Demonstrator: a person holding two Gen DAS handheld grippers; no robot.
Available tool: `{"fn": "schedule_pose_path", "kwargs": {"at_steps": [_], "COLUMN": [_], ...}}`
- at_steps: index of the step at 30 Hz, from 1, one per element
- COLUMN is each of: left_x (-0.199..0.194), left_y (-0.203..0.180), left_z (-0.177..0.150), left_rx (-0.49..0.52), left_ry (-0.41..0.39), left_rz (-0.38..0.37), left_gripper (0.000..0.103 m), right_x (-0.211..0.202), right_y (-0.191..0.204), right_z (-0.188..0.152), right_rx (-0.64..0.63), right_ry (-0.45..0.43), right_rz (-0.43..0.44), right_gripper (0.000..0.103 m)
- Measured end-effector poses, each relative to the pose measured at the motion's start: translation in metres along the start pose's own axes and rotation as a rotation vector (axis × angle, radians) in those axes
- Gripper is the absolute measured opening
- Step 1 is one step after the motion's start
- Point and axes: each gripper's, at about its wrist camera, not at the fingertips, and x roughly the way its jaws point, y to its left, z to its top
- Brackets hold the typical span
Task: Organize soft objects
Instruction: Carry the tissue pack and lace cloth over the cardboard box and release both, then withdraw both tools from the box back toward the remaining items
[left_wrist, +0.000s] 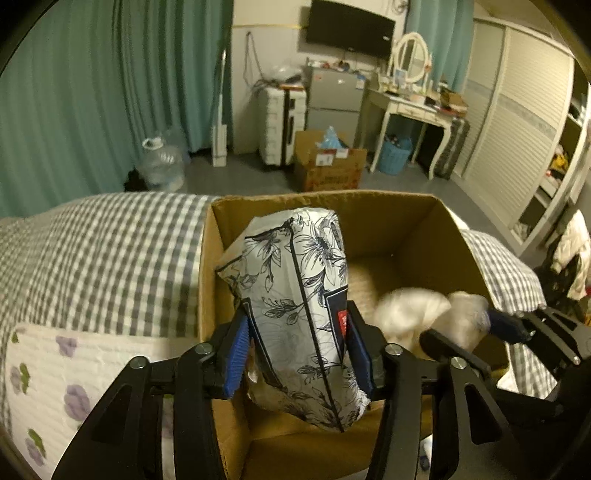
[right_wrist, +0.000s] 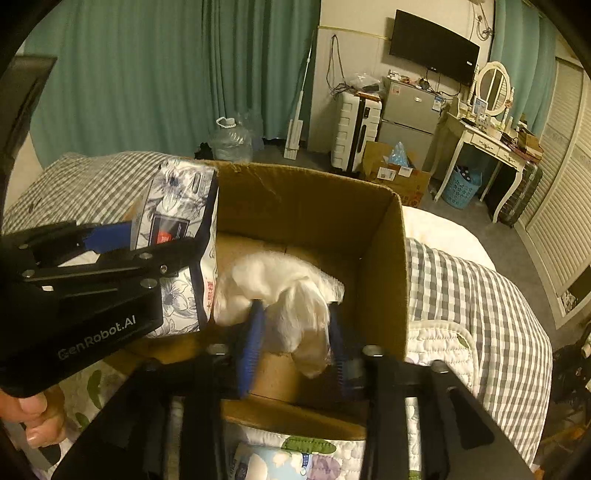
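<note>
An open cardboard box (left_wrist: 402, 221) was seen resting on a bed covered with a grey-checked blanket (left_wrist: 96, 251), with a flower-printed quilt (left_wrist: 48, 376) lying near its left side. The left gripper (left_wrist: 299, 354) was held over the near left part of the box, and a floral-printed tissue pack (left_wrist: 295, 295) stood tilted between its blue pads (left_wrist: 236, 354); the jaws were set moderately apart, and whether the pads were pressing on the pack could not be told. The right gripper (right_wrist: 295, 347) was lowered into the right part of the box, its jaws parted to a narrow width around a crumpled white soft bundle (right_wrist: 280, 291), blurred in both views, so contact could not be judged. A hand (right_wrist: 33, 417) was seen gripping the left gripper's handle. On the far side of the room, green curtains (left_wrist: 92, 92) and a white dressing table (left_wrist: 413, 99) were visible.
</note>
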Motion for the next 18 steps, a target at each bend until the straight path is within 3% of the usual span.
{"fn": "schedule_pose_path", "kwargs": {"at_steps": [1, 4, 6, 13, 15, 18], "left_x": [-0.002, -0.012, -0.025, -0.091, -0.113, -0.146], "left_y": [0.001, 0.000, 0.002, 0.008, 0.008, 0.009], "left_z": [0.001, 0.008, 0.013, 0.030, 0.031, 0.031], "left_rx": [-0.004, -0.015, -0.026, -0.055, -0.054, -0.045], "left_ry": [-0.002, -0.020, -0.043, -0.182, -0.223, -0.282], "left_rz": [0.003, 0.028, 0.038, 0.038, 0.051, 0.069], "left_gripper": [0.053, 0.059, 0.069, 0.083, 0.090, 0.094], "right_x": [-0.002, -0.010, -0.020, -0.073, -0.092, -0.126], "right_y": [-0.001, 0.000, 0.000, -0.005, -0.005, -0.003], "right_z": [0.001, 0.002, 0.003, 0.013, 0.016, 0.020], "right_rx": [0.000, -0.002, 0.000, 0.027, 0.029, 0.025], "right_ry": [-0.004, -0.018, -0.027, -0.105, -0.132, -0.186], "right_rz": [0.000, 0.001, -0.004, -0.019, -0.026, -0.040], "right_gripper": [0.051, 0.052, 0.053, 0.058, 0.062, 0.077]}}
